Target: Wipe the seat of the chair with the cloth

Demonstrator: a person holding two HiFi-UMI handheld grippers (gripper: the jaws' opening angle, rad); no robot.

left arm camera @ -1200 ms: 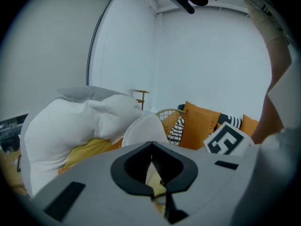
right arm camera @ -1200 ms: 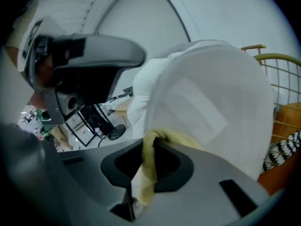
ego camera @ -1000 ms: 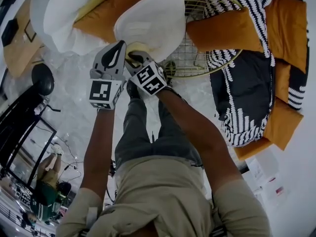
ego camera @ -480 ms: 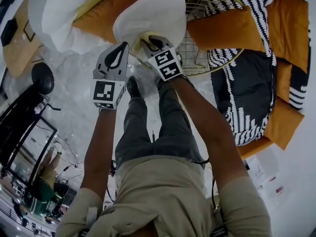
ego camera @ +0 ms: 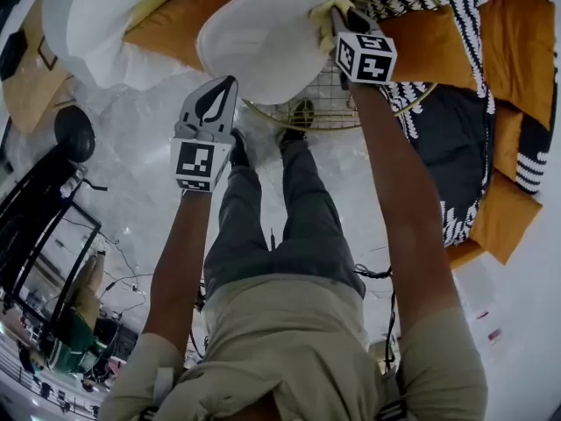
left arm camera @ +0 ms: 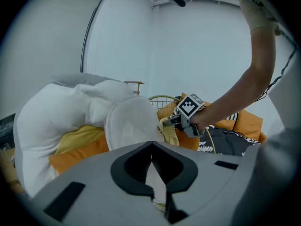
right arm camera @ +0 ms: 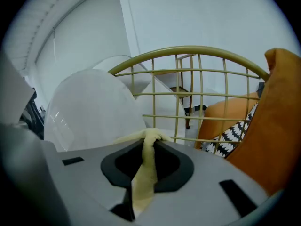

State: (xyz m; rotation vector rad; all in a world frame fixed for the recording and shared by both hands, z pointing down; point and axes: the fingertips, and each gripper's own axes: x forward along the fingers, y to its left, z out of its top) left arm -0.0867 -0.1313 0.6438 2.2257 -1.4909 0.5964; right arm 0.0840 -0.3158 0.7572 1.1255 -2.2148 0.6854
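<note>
Pale yellow cloth (right arm camera: 143, 173) is pinched in the shut right claw (ego camera: 337, 16) & held at the gold wire chair (ego camera: 337, 90), beside its white round cushion (ego camera: 263, 38), prob. for wiping the seat. Left claw (left arm camera: 151, 154) is closed, empty, held clear.

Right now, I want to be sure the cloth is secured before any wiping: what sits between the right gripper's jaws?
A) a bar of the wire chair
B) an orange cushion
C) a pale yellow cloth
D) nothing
C: in the right gripper view the right gripper has its jaws closed on the pale yellow cloth, which bunches out past the tips, in front of the gold wire chair.
</note>
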